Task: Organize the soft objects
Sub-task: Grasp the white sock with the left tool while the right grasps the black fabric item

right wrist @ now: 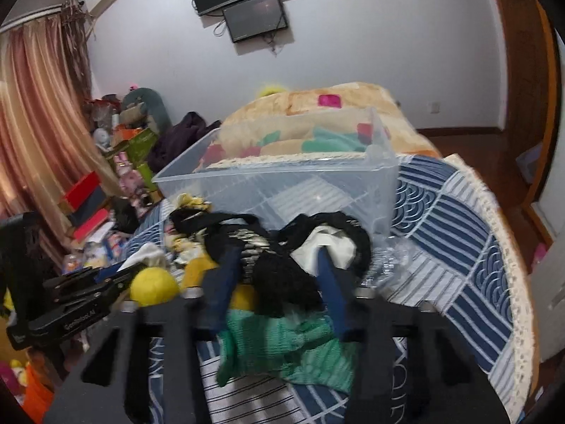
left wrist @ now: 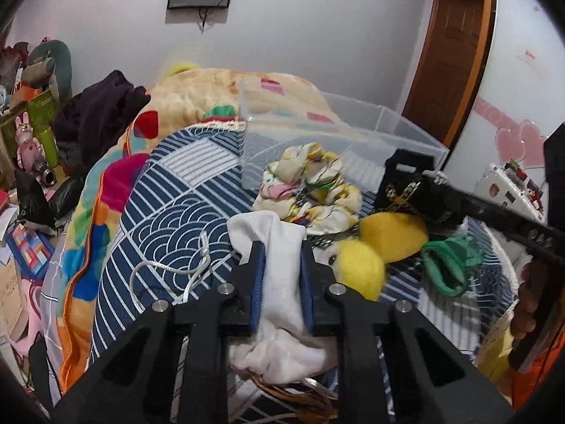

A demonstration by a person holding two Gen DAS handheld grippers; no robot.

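My left gripper (left wrist: 281, 247) is shut on a white drawstring pouch (left wrist: 280, 275) on the bed. My right gripper (right wrist: 275, 258) is shut on a black lacy cloth (right wrist: 282, 265), which also shows in the left wrist view (left wrist: 409, 190). A clear plastic bin (left wrist: 317, 141) stands empty behind the pile; it also shows in the right wrist view (right wrist: 282, 183). A floral cloth (left wrist: 310, 183), a yellow plush toy (left wrist: 385, 243) and a green knit piece (right wrist: 282, 346) lie around the grippers.
The bed has a blue-and-white patterned cover (right wrist: 459, 247) and a colourful blanket (left wrist: 106, 194) behind it. Clutter of boxes and toys (right wrist: 116, 162) fills the left side. A wooden door (left wrist: 455, 46) and a white wall with screens (right wrist: 254, 17) are beyond.
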